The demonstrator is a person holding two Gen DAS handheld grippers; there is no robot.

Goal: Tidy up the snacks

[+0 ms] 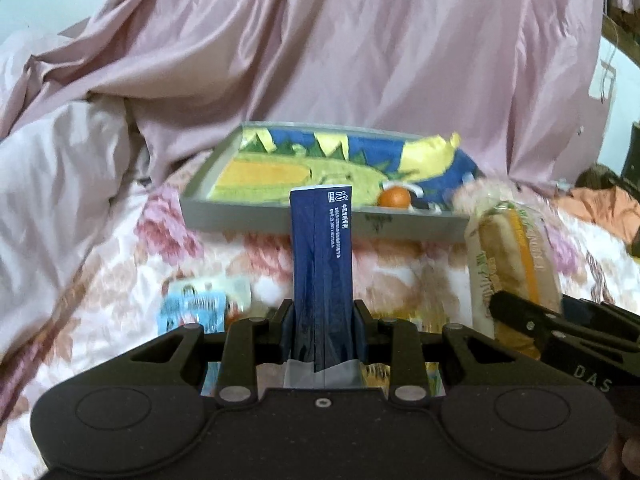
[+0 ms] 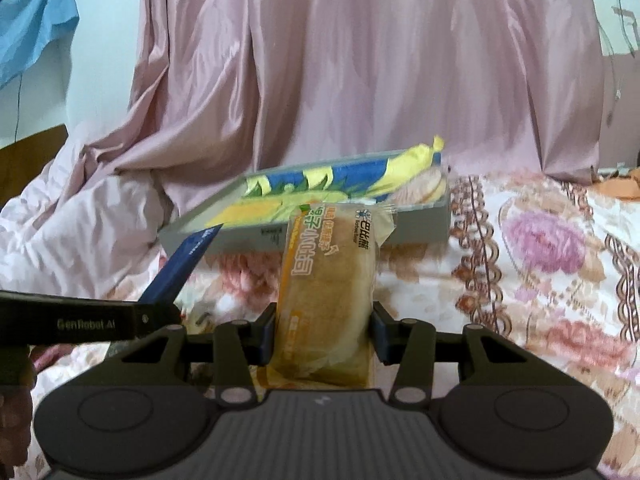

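Observation:
My left gripper is shut on a dark blue snack packet, held upright above the bed; the packet also shows in the right wrist view. My right gripper is shut on a wrapped bread roll, which also shows in the left wrist view. Ahead lies a grey tray, also in the right wrist view. It holds a large yellow and blue snack bag and a small orange fruit.
A blue and white packet lies on the floral bedspread below my left gripper. A pink curtain hangs behind the tray. A rumpled pale quilt lies at the left. Orange cloth sits at the far right.

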